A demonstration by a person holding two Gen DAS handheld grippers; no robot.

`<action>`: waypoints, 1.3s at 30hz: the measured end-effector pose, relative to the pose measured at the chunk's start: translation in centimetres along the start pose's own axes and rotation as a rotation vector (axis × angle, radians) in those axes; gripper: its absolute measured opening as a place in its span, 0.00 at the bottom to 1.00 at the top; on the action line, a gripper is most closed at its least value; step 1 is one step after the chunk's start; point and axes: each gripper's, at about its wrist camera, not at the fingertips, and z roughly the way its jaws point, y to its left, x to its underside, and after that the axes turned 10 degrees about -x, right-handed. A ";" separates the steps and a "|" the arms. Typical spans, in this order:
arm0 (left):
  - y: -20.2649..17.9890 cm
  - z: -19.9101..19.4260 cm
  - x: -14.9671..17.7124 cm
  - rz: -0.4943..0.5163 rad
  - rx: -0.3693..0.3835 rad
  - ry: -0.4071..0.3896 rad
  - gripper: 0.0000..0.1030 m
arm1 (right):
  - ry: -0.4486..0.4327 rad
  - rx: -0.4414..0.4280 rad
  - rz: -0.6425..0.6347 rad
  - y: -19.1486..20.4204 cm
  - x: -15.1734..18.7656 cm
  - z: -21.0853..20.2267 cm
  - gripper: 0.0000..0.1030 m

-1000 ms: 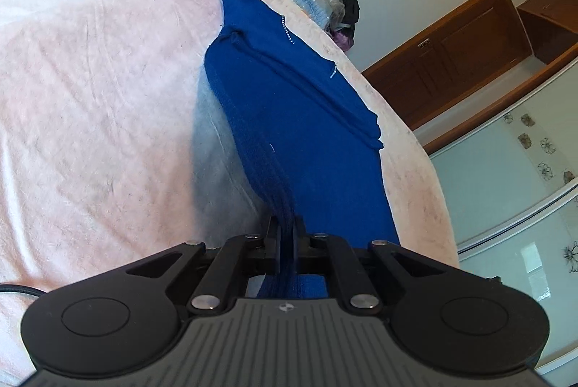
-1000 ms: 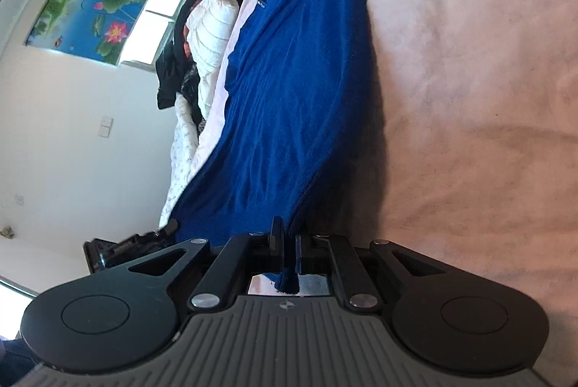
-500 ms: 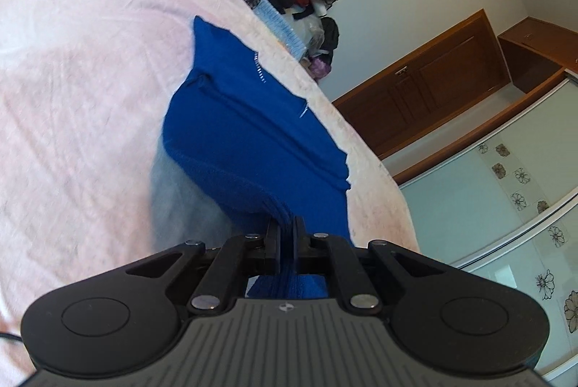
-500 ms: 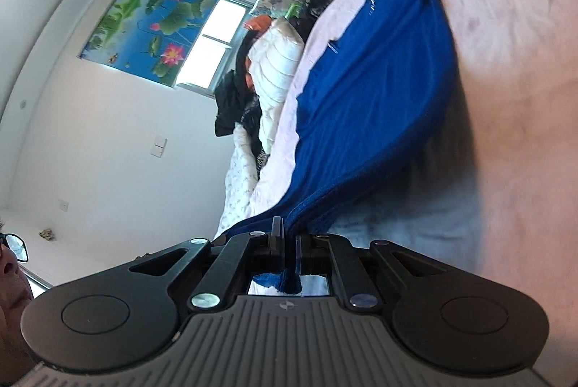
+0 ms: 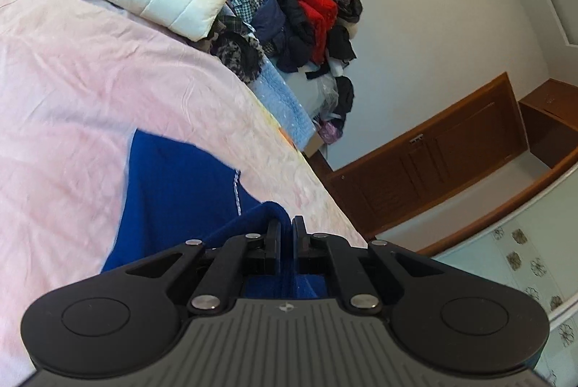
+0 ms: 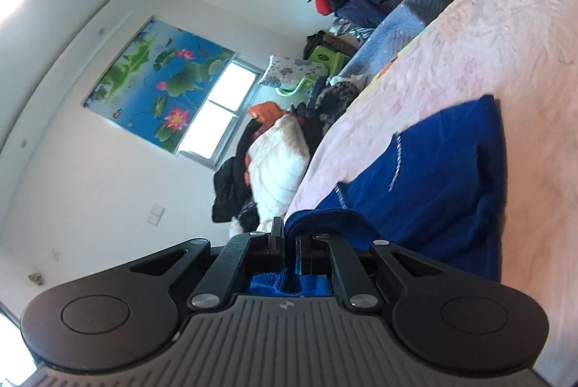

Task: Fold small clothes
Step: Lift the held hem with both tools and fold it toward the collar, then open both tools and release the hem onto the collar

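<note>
Mid-fold here. I've got both claws clamped on one end of the blue top (image 5: 180,185): left gripper (image 5: 286,235) pressed together on a bunched fold of the knit, right gripper (image 6: 288,242) pinching it the same way. The rest of the top lies on the pink bedsheet (image 5: 72,91), near the bed's edge facing the wooden cabinet (image 5: 433,163). To do this well, I'd carry both corners level and together, then lay the held end square onto the far end. It's soft ribbed knit, floppy, with thin white trim lines. The sheet's crinkly, so it may drag.
</note>
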 end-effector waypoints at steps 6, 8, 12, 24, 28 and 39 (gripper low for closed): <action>0.9 11.0 -2.8 0.015 -0.189 -0.028 0.05 | -0.044 0.233 0.102 -10.3 -6.1 7.0 0.12; 1.5 12.3 -2.8 0.017 -0.188 -0.011 0.05 | -0.056 0.295 0.178 -13.7 -6.2 8.4 0.17; 1.2 11.3 -2.4 0.150 -0.208 -0.033 0.14 | -0.063 0.243 0.221 -15.5 -5.0 8.7 0.49; -4.2 15.6 -1.3 0.560 -0.274 0.050 0.63 | 0.033 0.346 -0.090 -9.6 -6.9 7.4 0.75; -4.1 18.9 -0.5 0.628 -0.379 0.099 0.63 | 0.065 0.400 -0.119 -10.4 -7.0 8.2 0.74; -5.0 20.0 1.1 0.744 -0.437 0.086 0.10 | 0.104 0.456 -0.195 -11.7 -7.4 9.3 0.58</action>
